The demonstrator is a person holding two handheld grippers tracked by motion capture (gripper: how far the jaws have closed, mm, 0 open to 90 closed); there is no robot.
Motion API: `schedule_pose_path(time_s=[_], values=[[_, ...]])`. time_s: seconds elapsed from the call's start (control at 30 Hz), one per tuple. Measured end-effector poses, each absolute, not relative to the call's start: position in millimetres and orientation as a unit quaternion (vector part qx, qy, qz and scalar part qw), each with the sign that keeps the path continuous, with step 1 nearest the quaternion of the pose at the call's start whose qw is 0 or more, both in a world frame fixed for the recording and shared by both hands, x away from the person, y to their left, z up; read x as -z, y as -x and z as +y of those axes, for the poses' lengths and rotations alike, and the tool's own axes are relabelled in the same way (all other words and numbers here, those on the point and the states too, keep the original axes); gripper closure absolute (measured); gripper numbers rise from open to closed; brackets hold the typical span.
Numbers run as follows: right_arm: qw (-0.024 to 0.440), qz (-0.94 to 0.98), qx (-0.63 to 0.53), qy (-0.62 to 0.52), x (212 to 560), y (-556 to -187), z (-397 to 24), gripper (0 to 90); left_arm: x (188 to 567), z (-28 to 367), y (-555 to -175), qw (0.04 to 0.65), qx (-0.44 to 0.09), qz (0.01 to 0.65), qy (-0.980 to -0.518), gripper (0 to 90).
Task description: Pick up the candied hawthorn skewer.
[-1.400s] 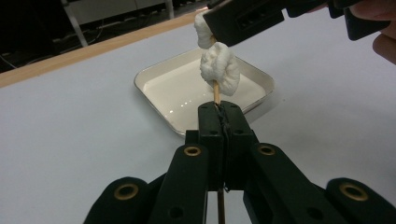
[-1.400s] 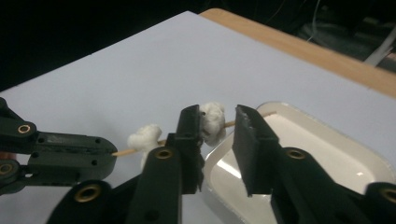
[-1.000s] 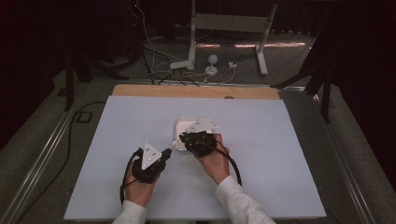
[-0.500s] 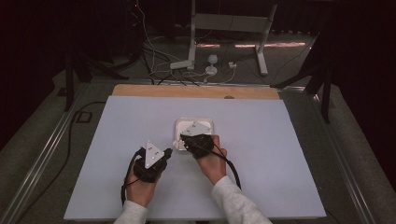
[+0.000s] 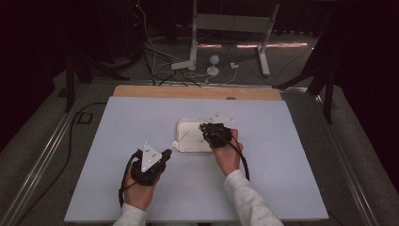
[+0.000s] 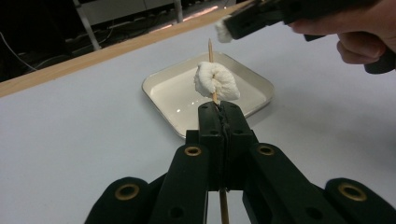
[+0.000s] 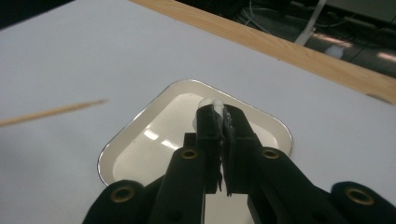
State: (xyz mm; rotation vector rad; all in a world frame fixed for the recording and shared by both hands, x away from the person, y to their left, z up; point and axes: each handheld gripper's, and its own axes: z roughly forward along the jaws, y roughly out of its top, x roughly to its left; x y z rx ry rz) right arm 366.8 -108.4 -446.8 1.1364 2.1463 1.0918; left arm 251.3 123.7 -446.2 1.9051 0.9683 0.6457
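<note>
My left gripper (image 6: 223,109) is shut on a thin wooden skewer (image 6: 210,49) that points up toward the tray. A white marshmallow (image 6: 215,80) is threaded on the skewer just past the jaws. In the high view the left gripper (image 5: 165,153) sits at the tray's near left corner, the skewer (image 5: 183,136) slanting over it. My right gripper (image 7: 218,112) is shut on a small white marshmallow piece (image 7: 208,103) above the cream tray (image 7: 112,149). From the left gripper view, the right gripper (image 6: 224,28) hovers beyond the skewer's tip.
The square tray (image 5: 181,125) lies mid-table on a pale sheet, its inside bare and glossy. A wooden strip (image 5: 188,92) runs along the table's far edge. Cables and a metal stand (image 5: 195,42) are on the floor beyond.
The right gripper has moved right and a little farther away, off the skewer and over the tray. The left gripper has stayed almost in place.
</note>
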Motion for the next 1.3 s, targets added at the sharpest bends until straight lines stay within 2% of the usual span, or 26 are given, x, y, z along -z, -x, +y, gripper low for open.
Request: schedule_pose_path(time_s=[0.77, 0.97, 1.13, 1.3], values=[[0.183, 0.808, -0.370, -0.421, 465, -379, -121, 83.8, 453, 129, -256, 0.455, -0.243, 0.401, -0.757, 89.9], [0.170, 0.809, -0.359, -0.433, 471, -383, -123, 60.1, 454, 130, -257, 0.454, -0.241, 0.404, -0.757, 90.0], [0.186, 0.814, -0.351, -0.424, 472, -381, -123, 42.9, 455, 130, -258, 0.454, -0.240, 0.406, -0.756, 90.0], [0.177, 0.815, -0.350, -0.427, 478, -380, -121, 40.9, 457, 128, -258, 0.454, -0.236, 0.403, -0.759, 90.0]])
